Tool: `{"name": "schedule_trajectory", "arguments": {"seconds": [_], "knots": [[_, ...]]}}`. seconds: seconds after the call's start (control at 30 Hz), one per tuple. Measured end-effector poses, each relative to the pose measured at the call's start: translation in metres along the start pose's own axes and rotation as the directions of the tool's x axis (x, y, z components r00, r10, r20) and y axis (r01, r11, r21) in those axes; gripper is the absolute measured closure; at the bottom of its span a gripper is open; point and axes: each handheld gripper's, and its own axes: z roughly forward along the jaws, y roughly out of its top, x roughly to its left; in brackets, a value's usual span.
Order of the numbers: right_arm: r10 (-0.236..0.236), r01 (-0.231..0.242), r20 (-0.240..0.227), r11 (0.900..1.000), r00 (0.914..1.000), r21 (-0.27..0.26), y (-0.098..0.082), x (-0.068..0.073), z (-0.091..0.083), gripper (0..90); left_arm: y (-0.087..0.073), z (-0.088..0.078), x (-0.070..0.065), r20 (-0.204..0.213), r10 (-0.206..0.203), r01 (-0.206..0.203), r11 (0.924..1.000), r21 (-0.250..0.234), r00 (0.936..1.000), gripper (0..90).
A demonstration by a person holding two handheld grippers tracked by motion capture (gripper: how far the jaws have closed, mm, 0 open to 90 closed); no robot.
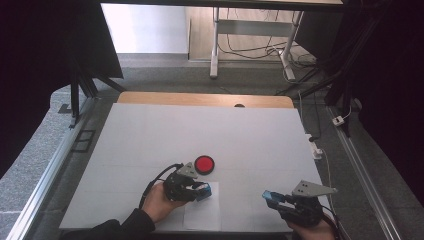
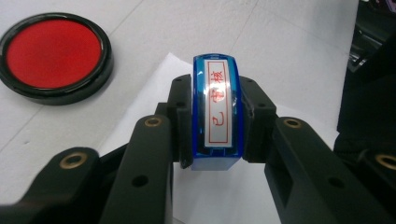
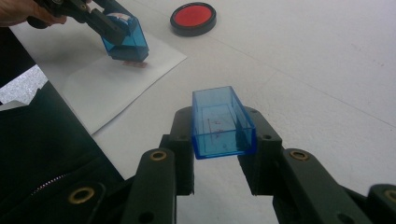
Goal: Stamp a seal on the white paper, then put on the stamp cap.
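The blue stamp (image 2: 217, 114) is clamped in the left claw (image 1: 200, 190), its base just above or touching a white sheet of paper (image 1: 202, 212) near the tabletop's (image 1: 150, 135) front edge. The stamp's clear blue cap (image 3: 222, 122) is clamped in the right claw (image 1: 274, 198), well apart to the right. A red ink pad (image 1: 204, 164) lies just beyond the paper.

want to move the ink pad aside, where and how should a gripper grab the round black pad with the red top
Grip the round black ink pad with the red top across its black rim, coming from straight above. It lies flat and low on the white table, so only the thin outer wall offers opposite faces.
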Motion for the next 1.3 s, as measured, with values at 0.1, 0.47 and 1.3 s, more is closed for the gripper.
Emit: {"name": "schedule_trajectory", "arguments": {"seconds": [0.1,0.47,1.3], "knots": [[0.000,0.000,0.000,1.000,1.0000,0.000,0.000,0.000,0.000,68.3,0.000,-0.004,0.000,0.000,0.000,0.000,1.0000,-0.010,1.0000,69.3],[-0.003,0.003,-0.001,1.000,1.0000,-0.002,0.000,0.000,0.000,68.3,0.002,-0.025,0.001,0.001,0.002,-0.002,0.9973,-0.074,1.0000,69.0],[0.003,-0.004,-0.003,1.000,1.0000,-0.022,0.001,0.000,-0.002,68.3,0.010,-0.057,0.008,-0.020,0.036,-0.038,0.9906,-0.131,0.9992,69.1]]}}
